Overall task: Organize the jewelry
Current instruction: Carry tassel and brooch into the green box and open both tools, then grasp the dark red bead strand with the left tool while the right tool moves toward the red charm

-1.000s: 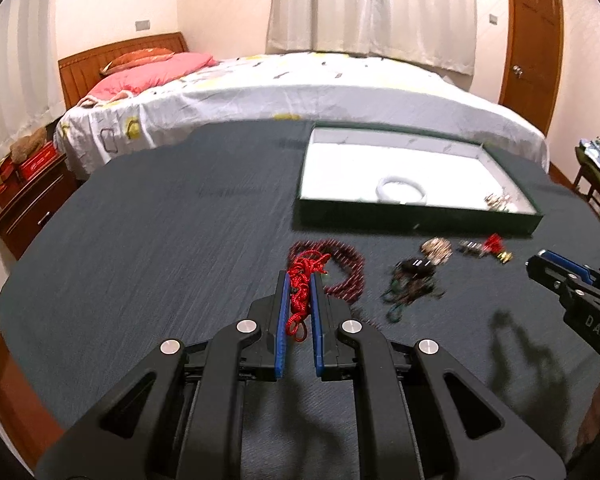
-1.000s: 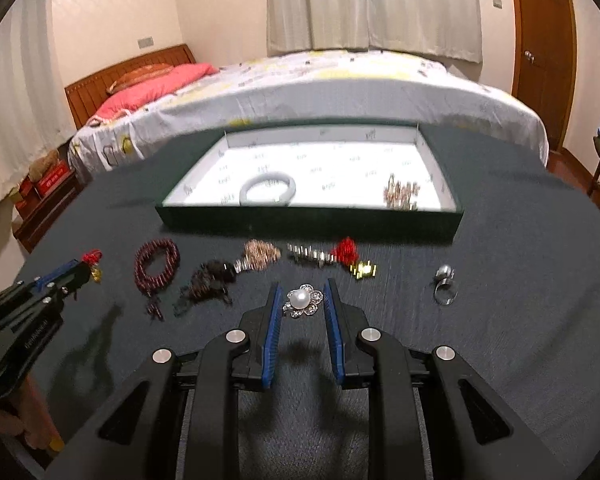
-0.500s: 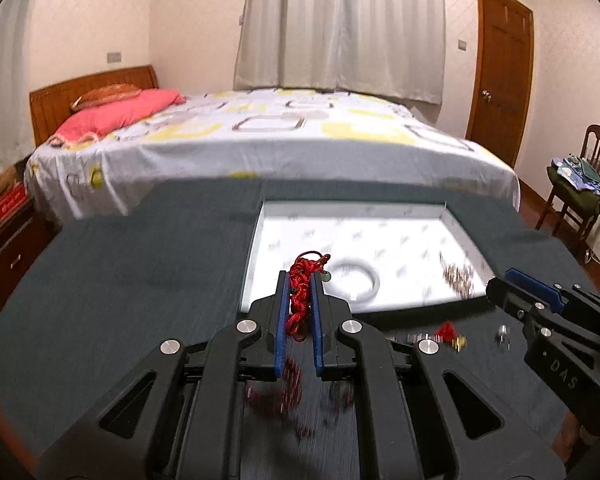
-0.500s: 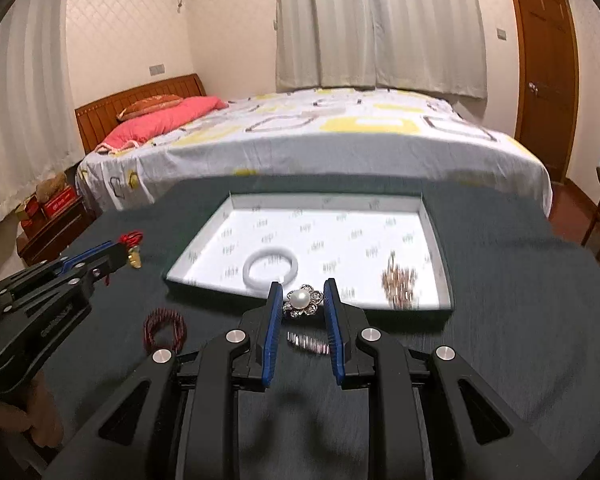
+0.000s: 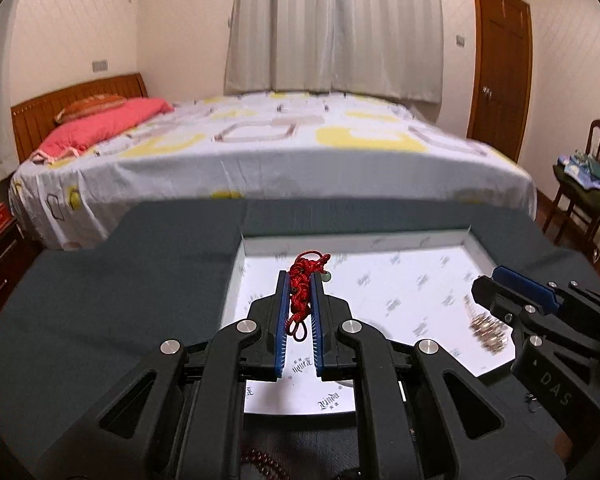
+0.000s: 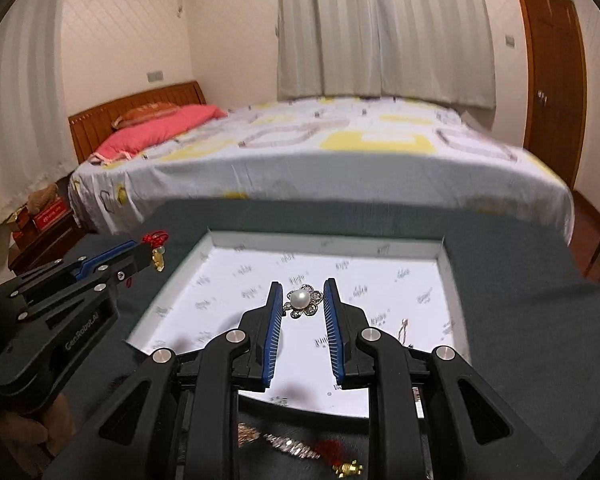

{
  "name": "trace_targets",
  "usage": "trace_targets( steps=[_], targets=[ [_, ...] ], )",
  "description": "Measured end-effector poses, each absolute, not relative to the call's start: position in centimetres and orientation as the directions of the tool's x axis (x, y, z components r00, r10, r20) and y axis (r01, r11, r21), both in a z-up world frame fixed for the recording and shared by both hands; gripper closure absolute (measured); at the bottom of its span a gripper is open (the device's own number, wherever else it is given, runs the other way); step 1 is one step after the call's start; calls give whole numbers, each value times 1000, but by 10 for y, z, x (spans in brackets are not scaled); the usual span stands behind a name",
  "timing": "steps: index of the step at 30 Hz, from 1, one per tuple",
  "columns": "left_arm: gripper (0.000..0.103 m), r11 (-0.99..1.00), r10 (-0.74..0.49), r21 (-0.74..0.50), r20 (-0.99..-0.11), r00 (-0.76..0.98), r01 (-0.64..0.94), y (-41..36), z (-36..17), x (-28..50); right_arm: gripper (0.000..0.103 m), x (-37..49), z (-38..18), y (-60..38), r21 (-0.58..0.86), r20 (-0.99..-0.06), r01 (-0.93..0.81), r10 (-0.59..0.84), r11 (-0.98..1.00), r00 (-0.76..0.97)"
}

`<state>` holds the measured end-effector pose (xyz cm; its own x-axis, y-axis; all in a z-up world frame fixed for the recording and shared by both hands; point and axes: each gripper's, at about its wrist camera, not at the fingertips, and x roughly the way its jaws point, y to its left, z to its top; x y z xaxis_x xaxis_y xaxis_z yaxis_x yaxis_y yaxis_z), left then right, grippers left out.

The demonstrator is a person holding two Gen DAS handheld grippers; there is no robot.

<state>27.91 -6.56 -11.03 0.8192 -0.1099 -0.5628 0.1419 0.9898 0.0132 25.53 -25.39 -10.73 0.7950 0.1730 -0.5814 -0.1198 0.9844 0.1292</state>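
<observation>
My left gripper (image 5: 300, 278) is shut on a red cord necklace (image 5: 300, 280) and holds it above the left part of the white-lined jewelry tray (image 5: 380, 246). It also shows in the right wrist view (image 6: 148, 256), with a small gold pendant (image 6: 158, 258) hanging from it. My right gripper (image 6: 300, 290) is shut on a pearl flower brooch (image 6: 301, 300) and holds it over the tray (image 6: 320, 242). It also shows in the left wrist view (image 5: 496, 280). A silvery jewelry piece (image 5: 486, 328) lies in the tray.
The tray sits on a dark grey cloth-covered table (image 5: 140, 280). Loose pieces lie on the cloth in front of the tray: dark red beads (image 5: 260, 464), a crystal piece (image 6: 292, 446), a red tassel with a gold charm (image 6: 340, 460). A bed (image 5: 280, 152) stands beyond the table.
Both grippers have lifted their pieces from the cloth and moved forward over the tray. The loose jewelry has dropped to the bottom of both views.
</observation>
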Motion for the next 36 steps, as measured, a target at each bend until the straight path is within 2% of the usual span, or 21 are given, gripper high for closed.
trace_targets(
  steps=[11,25,27,28,29,32,36],
  targets=[
    [93,992,-103,-20,-716,691,127,-55,-174,318,81,287,-162,-252,123,-700,-113,167,986,694],
    [89,989,-105,-7,-748,655,150,-58,-189,325,81,295,-177,-255,140,-744,-103,174,985,645],
    [81,988,-110,-11,-754,648,155,-59,-191,325,79,295,-176,-256,144,-744,-103,176,984,645],
    [71,988,-109,-12,-756,645,153,-59,-192,325,77,295,-176,-256,146,-743,-103,178,984,645],
    [67,989,-109,-15,-757,644,150,-58,-192,325,70,295,-176,-256,146,-743,-102,178,984,646],
    [66,989,-110,-20,-753,648,145,-57,-192,324,60,295,-174,-256,145,-734,-102,176,984,656],
    [57,991,-105,-21,-743,661,135,-55,-188,322,59,293,-170,-258,149,-726,-98,176,984,665]
  ],
)
